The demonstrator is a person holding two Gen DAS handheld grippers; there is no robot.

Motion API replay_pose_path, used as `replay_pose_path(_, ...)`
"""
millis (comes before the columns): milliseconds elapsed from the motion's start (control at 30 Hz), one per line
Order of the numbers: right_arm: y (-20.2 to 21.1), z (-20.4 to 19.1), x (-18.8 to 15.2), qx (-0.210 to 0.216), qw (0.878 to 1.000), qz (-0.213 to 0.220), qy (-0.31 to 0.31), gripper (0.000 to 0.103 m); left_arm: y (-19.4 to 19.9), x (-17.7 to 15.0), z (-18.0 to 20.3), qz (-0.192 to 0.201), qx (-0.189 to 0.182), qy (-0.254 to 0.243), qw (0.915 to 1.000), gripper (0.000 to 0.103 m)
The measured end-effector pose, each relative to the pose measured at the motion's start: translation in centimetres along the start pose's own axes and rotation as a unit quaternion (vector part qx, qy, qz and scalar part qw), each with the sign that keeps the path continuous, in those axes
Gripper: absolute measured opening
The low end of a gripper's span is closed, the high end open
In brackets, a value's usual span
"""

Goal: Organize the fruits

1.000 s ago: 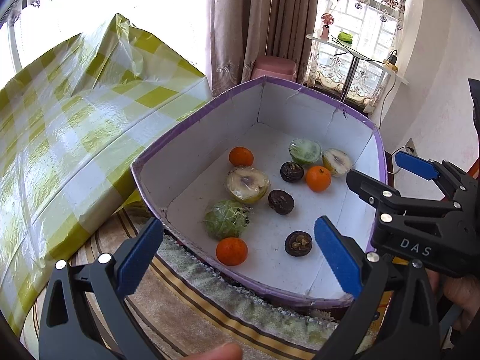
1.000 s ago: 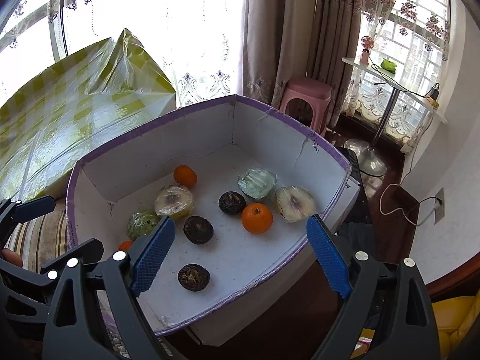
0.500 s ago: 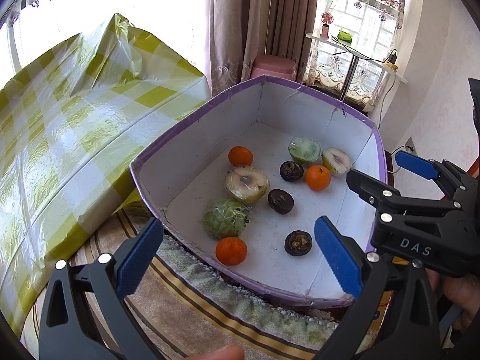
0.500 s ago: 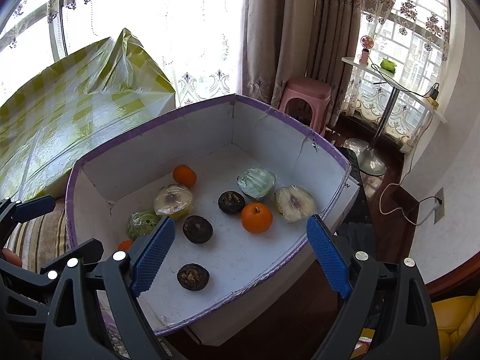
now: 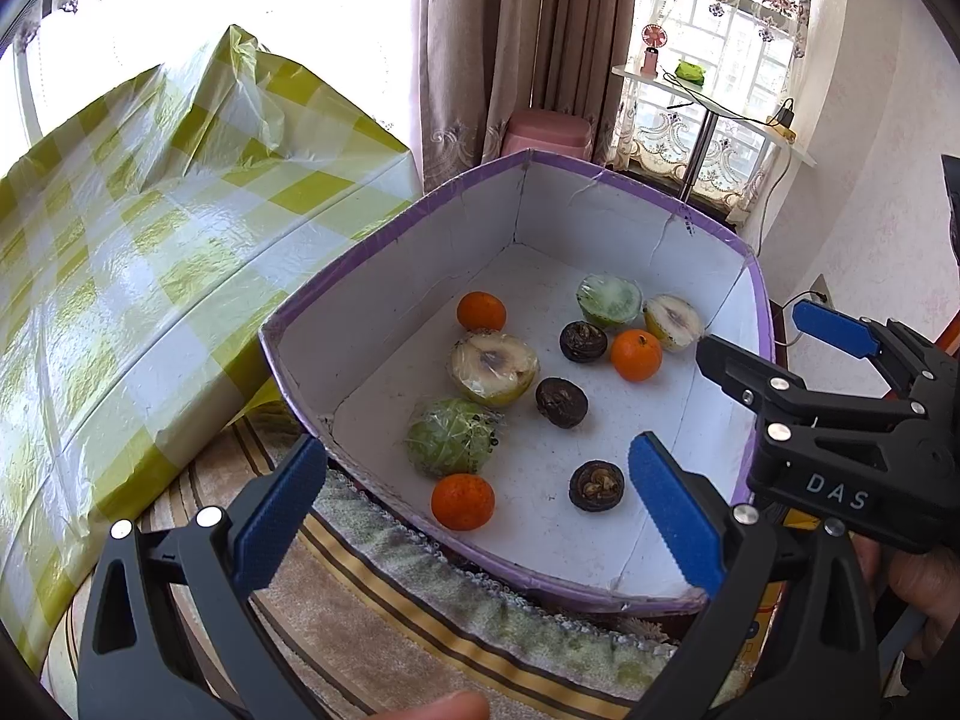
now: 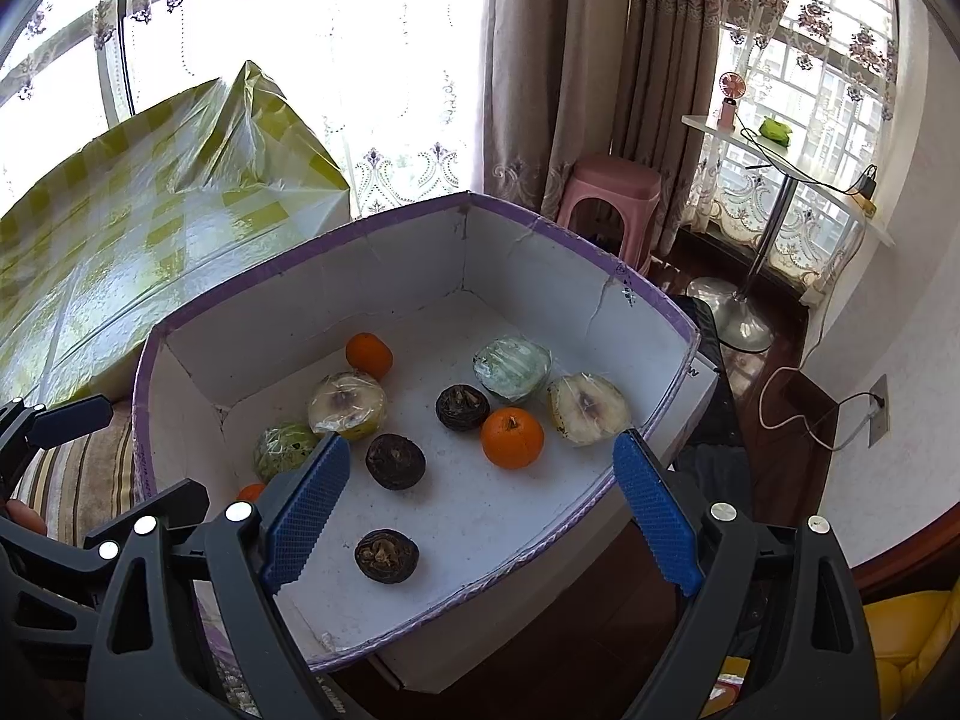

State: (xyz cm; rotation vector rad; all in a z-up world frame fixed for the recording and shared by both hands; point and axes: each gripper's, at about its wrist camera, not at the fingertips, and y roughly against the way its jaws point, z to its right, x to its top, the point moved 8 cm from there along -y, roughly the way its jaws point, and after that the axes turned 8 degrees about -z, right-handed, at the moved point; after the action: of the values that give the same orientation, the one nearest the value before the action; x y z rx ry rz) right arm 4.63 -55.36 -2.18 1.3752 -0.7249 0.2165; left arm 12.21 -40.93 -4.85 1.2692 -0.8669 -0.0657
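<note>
A purple-rimmed white cardboard box (image 5: pixel 384 324) (image 6: pixel 312 252) holds loose fruit: three oranges (image 5: pixel 636 354) (image 6: pixel 512 437), three dark round fruits (image 5: pixel 596 485) (image 6: pixel 386 555), and several cling-wrapped fruit halves, green (image 5: pixel 450 437) (image 6: pixel 512 369) and pale (image 5: pixel 493 367) (image 6: pixel 587 410). My left gripper (image 5: pixel 474 516) is open and empty above the box's near rim. My right gripper (image 6: pixel 480 504) is open and empty above the box's near right side; it also shows at the right of the left wrist view (image 5: pixel 780 348).
A table with a yellow-checked plastic cloth (image 5: pixel 120 252) (image 6: pixel 120 228) stands left of the box. The box rests on a striped towel (image 5: pixel 420 612). A pink stool (image 6: pixel 612 192), curtains and a small white side table (image 6: pixel 780 168) stand behind.
Both views have shifted very slightly; the fruit sits marginally higher in frame. Both grippers stay open and empty, and no fruit has moved.
</note>
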Motion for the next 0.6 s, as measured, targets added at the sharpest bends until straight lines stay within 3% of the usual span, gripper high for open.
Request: replay_pose_path(600, 0.05, -0.05, 0.0, 0.001, 1.0, -0.002, -0.002, 0.087, -0.11, -0.12, 0.13, -0.001, -0.001, -0.002, 1.0, 0.101)
